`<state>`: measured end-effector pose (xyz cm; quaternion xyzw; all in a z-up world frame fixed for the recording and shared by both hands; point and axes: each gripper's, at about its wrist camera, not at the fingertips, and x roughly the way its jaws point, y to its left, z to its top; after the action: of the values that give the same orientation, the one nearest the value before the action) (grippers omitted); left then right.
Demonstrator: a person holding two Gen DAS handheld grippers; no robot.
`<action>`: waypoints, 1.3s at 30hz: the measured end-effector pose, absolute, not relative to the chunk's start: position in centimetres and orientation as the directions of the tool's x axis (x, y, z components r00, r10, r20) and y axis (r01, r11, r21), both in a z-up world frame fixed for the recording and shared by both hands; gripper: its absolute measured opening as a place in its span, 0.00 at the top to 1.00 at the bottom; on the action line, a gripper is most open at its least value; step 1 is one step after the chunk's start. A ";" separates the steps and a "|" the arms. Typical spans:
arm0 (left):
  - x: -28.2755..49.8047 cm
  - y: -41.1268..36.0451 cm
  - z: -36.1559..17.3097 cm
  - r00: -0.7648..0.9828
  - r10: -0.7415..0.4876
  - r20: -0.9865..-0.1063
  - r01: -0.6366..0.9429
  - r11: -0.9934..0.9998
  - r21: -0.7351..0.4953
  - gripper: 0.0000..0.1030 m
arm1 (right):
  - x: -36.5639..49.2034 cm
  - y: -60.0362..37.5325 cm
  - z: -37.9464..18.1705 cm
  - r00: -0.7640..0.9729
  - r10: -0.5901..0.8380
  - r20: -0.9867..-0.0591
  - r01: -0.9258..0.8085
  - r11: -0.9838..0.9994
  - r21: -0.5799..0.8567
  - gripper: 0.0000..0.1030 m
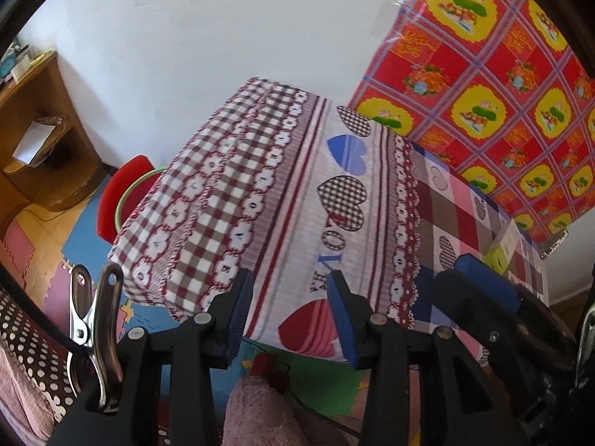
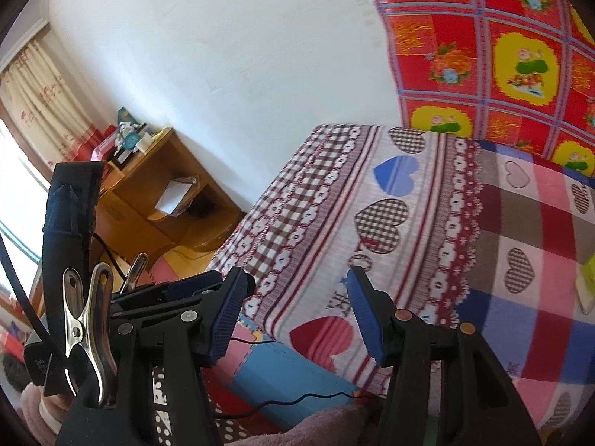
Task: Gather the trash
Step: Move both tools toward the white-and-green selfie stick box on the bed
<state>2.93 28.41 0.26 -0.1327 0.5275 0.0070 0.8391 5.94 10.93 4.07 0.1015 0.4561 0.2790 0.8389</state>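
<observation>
A table under a heart-patterned cloth (image 1: 316,193) (image 2: 390,223) fills both views. On its right part lies a small green and white box (image 1: 500,251); in the right wrist view only a yellow-green edge (image 2: 588,278) of it shows. My left gripper (image 1: 288,278) hangs open over the table's near edge with nothing between its blue pads. My right gripper (image 2: 295,275) is open too and holds nothing. The two grippers are side by side: one of the right gripper's fingers (image 1: 483,278) shows close to the box, and the left gripper's fingers (image 2: 193,284) show at the left.
A wooden shelf unit (image 1: 44,130) (image 2: 156,193) stands against the wall at the left. A red and green round object (image 1: 122,193) sits behind the table's far corner. A red and yellow patterned sheet (image 1: 483,93) hangs behind the table. Coloured foam mats (image 2: 282,371) and a black cable (image 2: 297,401) lie on the floor.
</observation>
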 end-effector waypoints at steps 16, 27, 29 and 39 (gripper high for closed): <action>6.9 25.9 0.4 0.434 -0.216 -0.875 -0.014 0.969 -0.246 0.58 | 8.1 7.5 4.0 0.499 0.465 -0.731 -0.235 0.885 0.403 0.44; 9.4 24.0 -0.8 0.399 -0.250 -0.882 0.039 0.966 -0.256 0.58 | 8.9 4.9 3.0 0.531 0.420 -0.736 -0.152 0.902 0.404 0.44; 9.7 23.4 -0.9 0.393 -0.255 -0.884 0.043 0.965 -0.259 0.58 | 9.0 4.4 2.9 0.534 0.417 -0.736 -0.142 0.902 0.408 0.44; 10.3 19.8 -1.0 0.384 -0.254 -0.888 0.044 0.965 -0.257 0.58 | 9.5 0.7 2.0 0.524 0.420 -0.741 -0.124 0.899 0.421 0.44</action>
<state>10.32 19.84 -1.02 -0.0957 0.5478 -0.0903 0.8262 9.48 0.68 1.95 0.1602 0.4615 0.1583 0.8581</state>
